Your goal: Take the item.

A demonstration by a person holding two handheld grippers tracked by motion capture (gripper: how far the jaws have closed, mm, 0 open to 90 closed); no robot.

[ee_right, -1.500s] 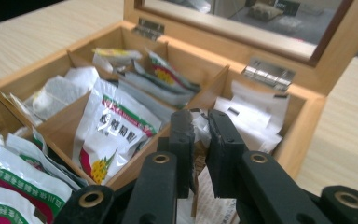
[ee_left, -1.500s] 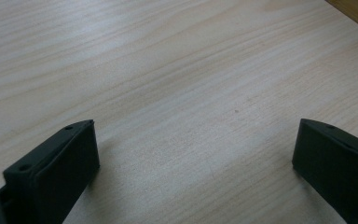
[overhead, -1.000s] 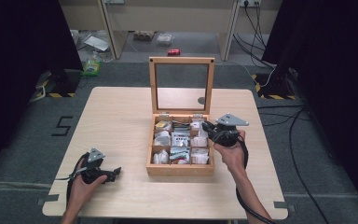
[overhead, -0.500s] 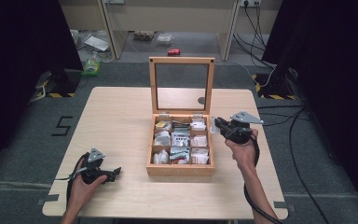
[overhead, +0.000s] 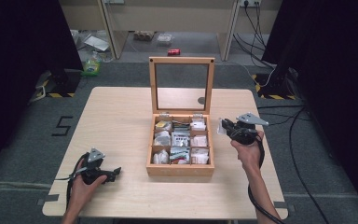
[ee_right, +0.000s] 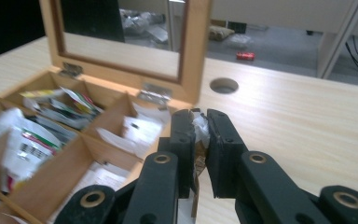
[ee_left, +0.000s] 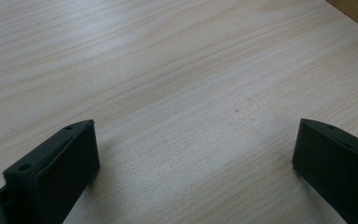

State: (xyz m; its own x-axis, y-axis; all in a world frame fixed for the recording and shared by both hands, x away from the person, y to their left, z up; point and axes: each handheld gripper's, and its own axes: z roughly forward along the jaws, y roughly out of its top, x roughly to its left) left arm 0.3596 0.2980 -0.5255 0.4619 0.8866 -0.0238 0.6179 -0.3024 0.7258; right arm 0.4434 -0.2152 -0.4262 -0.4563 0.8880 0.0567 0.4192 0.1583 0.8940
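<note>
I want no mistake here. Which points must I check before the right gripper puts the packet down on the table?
1. Packet pinched between the right gripper jaws: ok.
2. Right gripper outside the wooden box: ok.
3. Bare table beside the box for setting it down: ok.
4. Box lid standing open, out of the way: ok.
5. Left gripper open, holding nothing: ok.
6. Packet undamaged: cannot tell.

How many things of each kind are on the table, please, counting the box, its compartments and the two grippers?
Wooden box: 1
Compartments in it: 9
Grippers: 2, left gripper and right gripper
Packet clamped in the right gripper: 1
Total: 13
</note>
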